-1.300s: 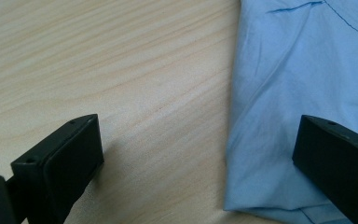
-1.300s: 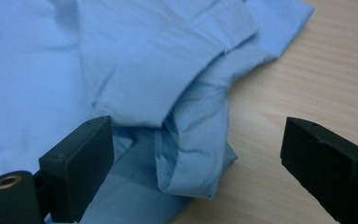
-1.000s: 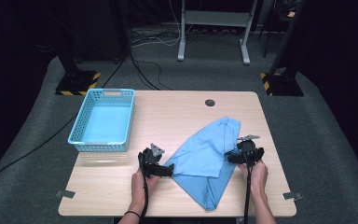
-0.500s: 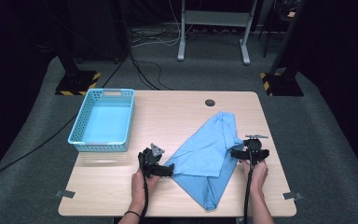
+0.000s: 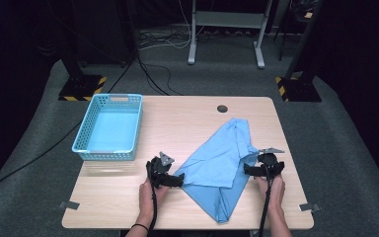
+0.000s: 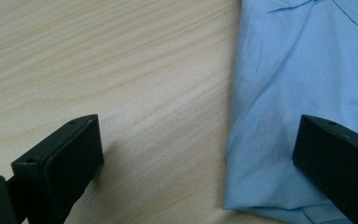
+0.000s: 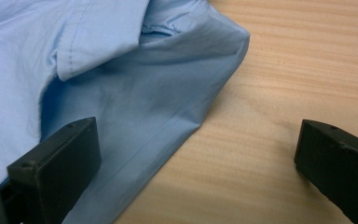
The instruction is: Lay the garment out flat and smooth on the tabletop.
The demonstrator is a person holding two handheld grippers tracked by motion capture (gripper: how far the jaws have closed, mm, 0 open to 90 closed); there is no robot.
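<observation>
While a light-blue basket point(image 5: 108, 127) sits empty at the far left of the desk point(image 5: 187, 123), a person works a crumpled blue shirt point(image 5: 219, 165) spread across the right half of the wooden top, a gripper in each hand. At the garment's left corner, the left gripper point(image 5: 176, 179) rests low on the desk with its fingers point(image 6: 65, 158) spread wide; in the left gripper view one finger stands on bare wood and the other over the cloth, so the shirt's folded edge lies between them without being pinched. Across the fabric, the right gripper point(image 5: 249, 170) sits at the shirt's right edge, its fingers point(image 7: 60, 158) having just been opening and now fully released; the right gripper view shows the hem running between them, one finger over blue cloth and the other over wood, nothing clamped. Both hands appear to be between holds, judging by the loose fingers, with the shirt lying slack and partly folded on itself, its narrow end pointing to the desk's far edge near a small round grommet point(image 5: 222, 108). The next move likely calls for each gripper to settle on an edge and close firmly on a single layer, so that the cloth can be lifted or folded evenly rather than bunched.
</observation>
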